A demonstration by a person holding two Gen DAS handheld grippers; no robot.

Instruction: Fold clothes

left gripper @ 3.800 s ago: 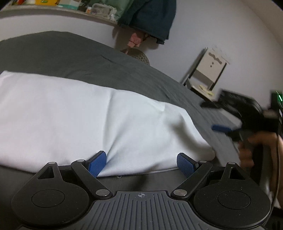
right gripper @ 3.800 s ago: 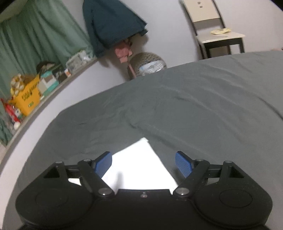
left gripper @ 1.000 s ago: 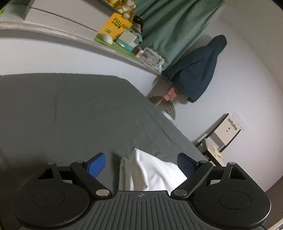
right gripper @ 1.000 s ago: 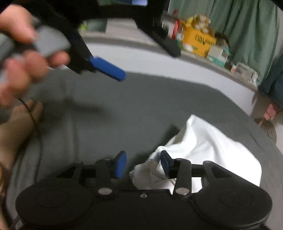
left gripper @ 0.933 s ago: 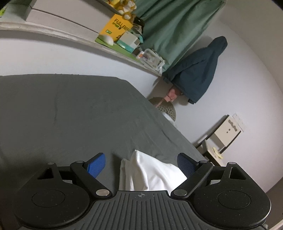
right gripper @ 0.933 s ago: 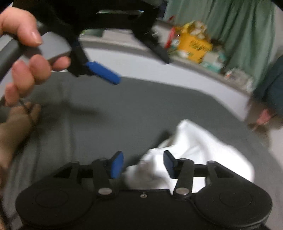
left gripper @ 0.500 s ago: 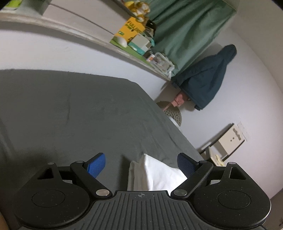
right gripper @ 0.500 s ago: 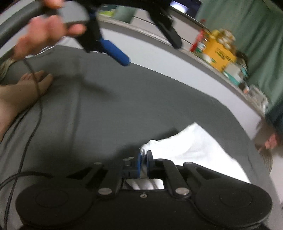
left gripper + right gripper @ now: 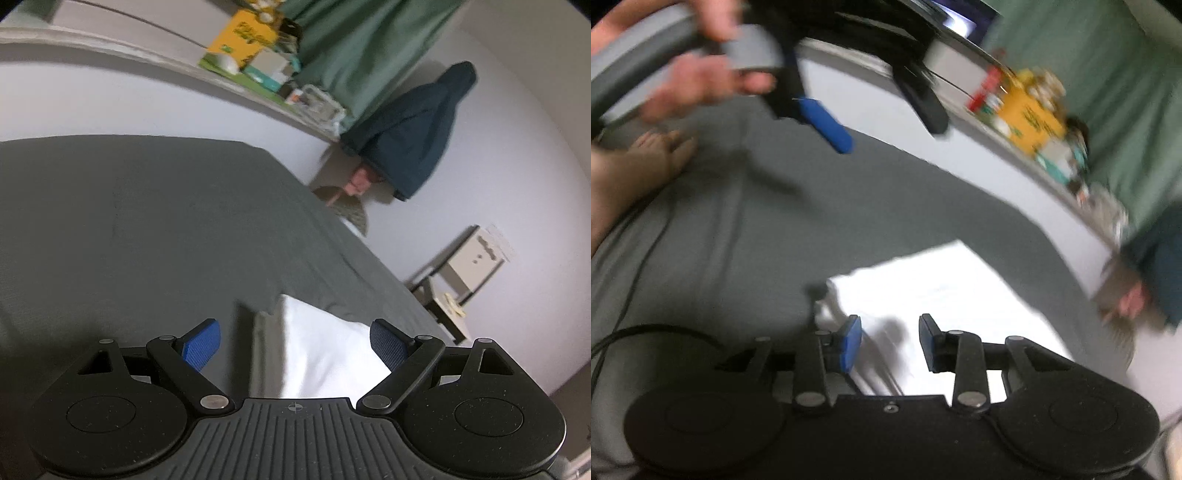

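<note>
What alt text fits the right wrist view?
The right hand-held gripper, its jaws opening, hovers over a folded white cloth on a grey bed. The left hand-held gripper, held in a hand, is blurred above.

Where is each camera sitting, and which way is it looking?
Left wrist view: sits on the left tongs, open; looks across the grey bed over the folded white cloth toward the shelf and green curtain.
Right wrist view: sits on the right tongs, opening over the white cloth, pads clear of it; shows the left hand, the left tongs and a bare foot.
Both share cloth, bed, yellow box, curtain.
</note>
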